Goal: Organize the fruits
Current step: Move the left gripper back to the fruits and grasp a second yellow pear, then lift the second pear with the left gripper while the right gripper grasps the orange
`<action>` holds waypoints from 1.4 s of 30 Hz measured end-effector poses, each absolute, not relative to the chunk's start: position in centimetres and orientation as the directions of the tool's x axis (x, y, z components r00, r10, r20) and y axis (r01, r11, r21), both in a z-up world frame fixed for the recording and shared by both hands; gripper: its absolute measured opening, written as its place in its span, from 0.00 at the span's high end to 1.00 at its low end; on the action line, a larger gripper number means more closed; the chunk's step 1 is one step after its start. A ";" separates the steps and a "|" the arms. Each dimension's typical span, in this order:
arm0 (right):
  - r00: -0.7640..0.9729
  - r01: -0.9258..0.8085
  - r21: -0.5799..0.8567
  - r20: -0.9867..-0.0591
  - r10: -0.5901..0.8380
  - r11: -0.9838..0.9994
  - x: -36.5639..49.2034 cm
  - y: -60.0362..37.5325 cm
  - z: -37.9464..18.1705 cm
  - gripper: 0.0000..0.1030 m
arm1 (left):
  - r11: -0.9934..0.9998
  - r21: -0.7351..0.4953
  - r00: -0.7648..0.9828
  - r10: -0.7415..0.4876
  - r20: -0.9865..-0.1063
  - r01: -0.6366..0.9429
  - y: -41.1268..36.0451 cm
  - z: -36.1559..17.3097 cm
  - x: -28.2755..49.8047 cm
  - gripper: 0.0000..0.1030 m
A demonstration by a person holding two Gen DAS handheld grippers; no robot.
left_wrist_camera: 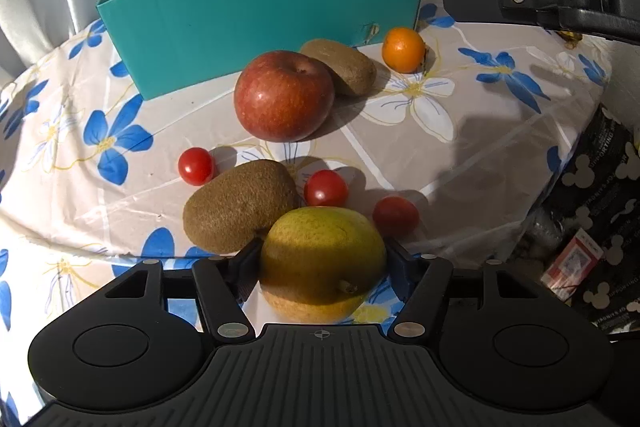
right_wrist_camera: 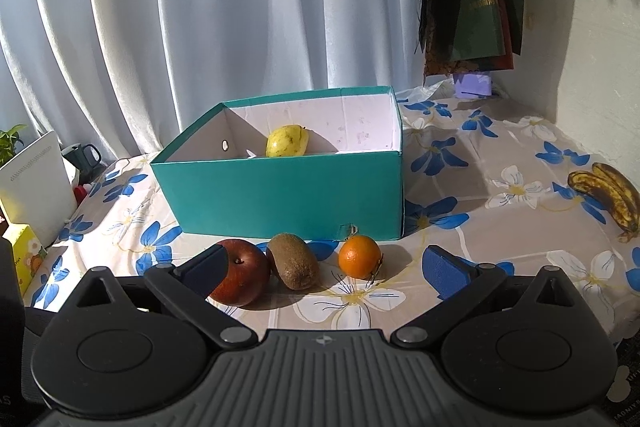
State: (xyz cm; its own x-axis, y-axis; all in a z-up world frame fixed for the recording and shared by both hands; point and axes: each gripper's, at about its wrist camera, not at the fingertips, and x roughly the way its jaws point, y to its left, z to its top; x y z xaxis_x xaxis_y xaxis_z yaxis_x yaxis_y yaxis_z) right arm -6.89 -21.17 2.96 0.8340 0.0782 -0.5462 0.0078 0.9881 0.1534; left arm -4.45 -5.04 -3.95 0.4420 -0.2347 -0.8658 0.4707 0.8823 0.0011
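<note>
Yellow-green pear (left_wrist_camera: 320, 259) pinched in left claw (left_wrist_camera: 322, 261) | right claw (right_wrist_camera: 324, 267) spread, empty | bag lettering illegible

Left gripper (left_wrist_camera: 322, 259): your jaws sit against both sides of the pear (left_wrist_camera: 320, 255), tilted steeply down.
Right gripper (right_wrist_camera: 324, 267): your jaws stand wide apart with nothing between the pads, angled gently down.

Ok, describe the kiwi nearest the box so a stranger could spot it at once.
Start at the teal box on the flowered tablecloth. Three fruits line up before its front wall: a red apple, the kiwi, an orange. The kiwi sits in the middle, touching the apple, the only brown fuzzy oval there.
</note>
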 end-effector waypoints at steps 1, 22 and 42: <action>0.835 0.010 0.154 -0.545 0.076 0.988 -6.9 -21.3 3.0 0.00 | 0.882 0.000 0.444 -0.237 -0.864 0.472 -5.0 -4.0 -4.5 0.34; 0.831 0.104 0.058 -0.553 -0.054 0.993 -3.3 -21.7 0.2 0.25 | 0.898 0.067 0.562 -0.212 -0.800 0.434 -3.8 1.2 -3.1 0.34; 0.736 0.111 0.058 -0.675 -0.043 0.992 3.6 -21.0 -5.0 0.59 | 0.926 0.089 0.629 -0.177 -0.757 0.368 -3.1 4.7 1.9 0.34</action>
State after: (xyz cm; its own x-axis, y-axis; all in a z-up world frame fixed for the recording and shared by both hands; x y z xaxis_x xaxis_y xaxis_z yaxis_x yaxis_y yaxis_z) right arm 3.64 -21.00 -4.96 0.7363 -0.0431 -0.6753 0.1112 0.9921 0.0579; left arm 1.88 -3.14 4.71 0.6288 -0.1774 -0.7571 0.3680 0.9256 0.0887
